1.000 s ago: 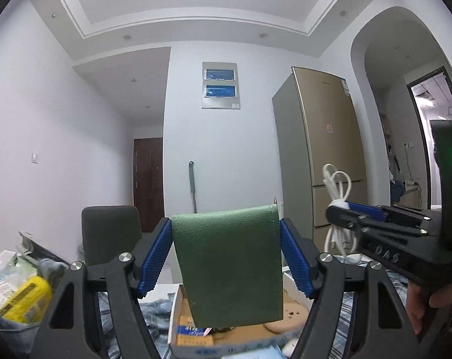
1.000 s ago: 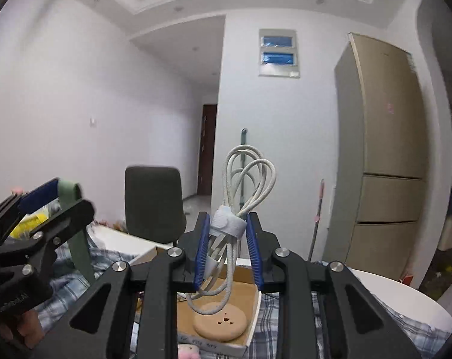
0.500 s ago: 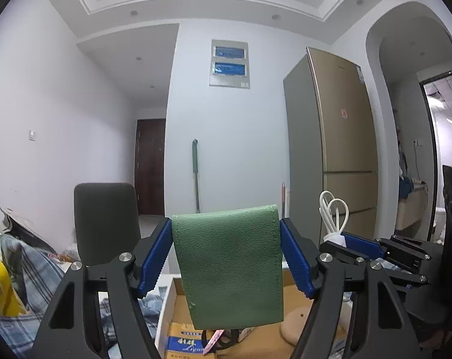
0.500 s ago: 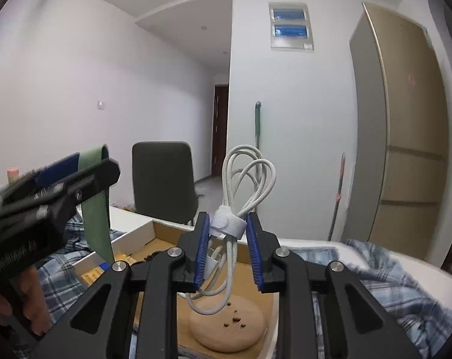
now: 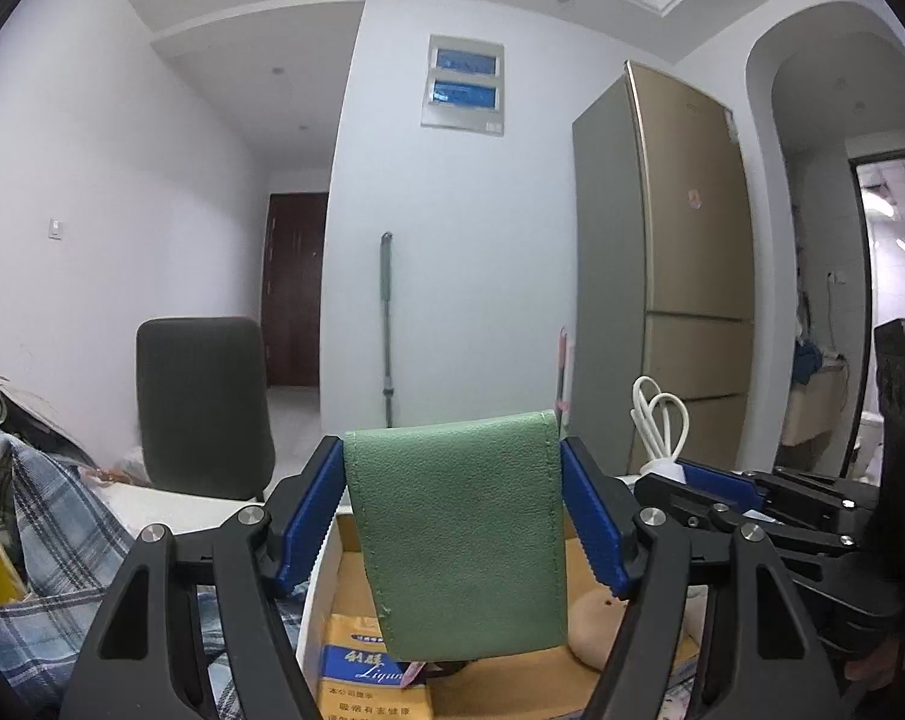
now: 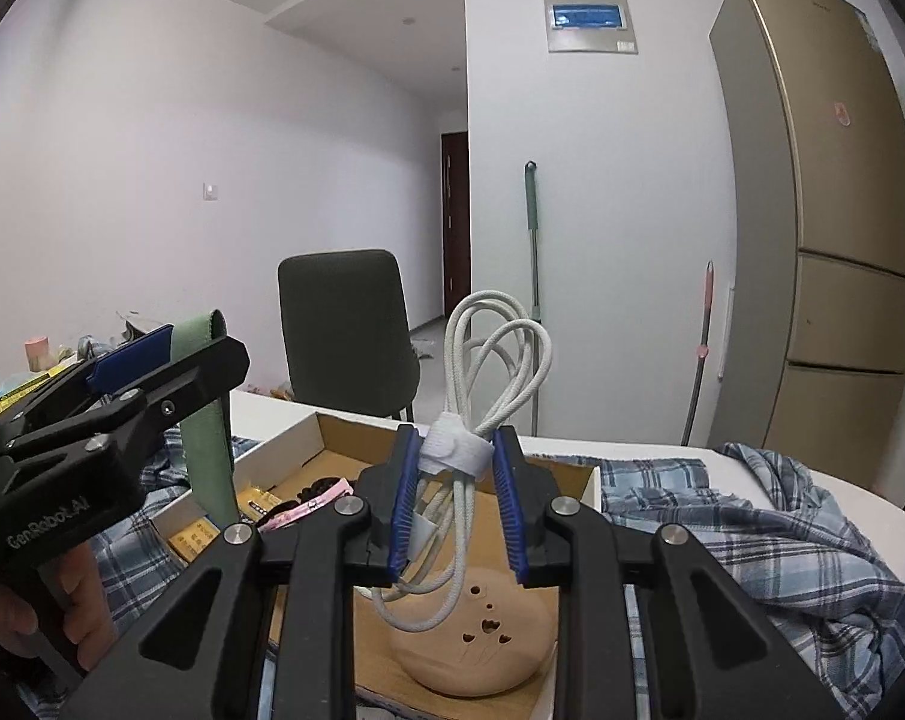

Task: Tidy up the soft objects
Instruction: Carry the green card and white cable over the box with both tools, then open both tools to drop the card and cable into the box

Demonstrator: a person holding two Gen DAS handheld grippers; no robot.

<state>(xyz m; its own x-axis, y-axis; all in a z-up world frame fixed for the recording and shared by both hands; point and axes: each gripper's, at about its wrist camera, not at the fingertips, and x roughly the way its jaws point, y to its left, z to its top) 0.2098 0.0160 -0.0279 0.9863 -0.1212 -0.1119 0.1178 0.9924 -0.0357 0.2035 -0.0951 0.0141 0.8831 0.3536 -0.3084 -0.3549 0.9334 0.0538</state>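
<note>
My left gripper (image 5: 452,510) is shut on a folded green leather pouch (image 5: 461,540), held upright above an open cardboard box (image 5: 356,648). The pouch also shows in the right wrist view (image 6: 206,414), in the left gripper (image 6: 128,384). My right gripper (image 6: 457,492) is shut on a coiled white cable (image 6: 482,384) bound with a white strap, held above the same box (image 6: 308,438). The cable also shows in the left wrist view (image 5: 659,426), to the right.
A tan round pad with small cut-outs (image 6: 476,654) lies in the box, with pink bands (image 6: 308,501) and small yellow packets (image 6: 197,537). A blue plaid shirt (image 6: 722,528) covers the white table. A dark chair (image 6: 347,330) stands behind, a fridge (image 6: 824,210) at right.
Both grippers have moved forward and lower over the box, still holding the pouch and the cable. The view has swung right, so the clutter at far left has left the left wrist view.
</note>
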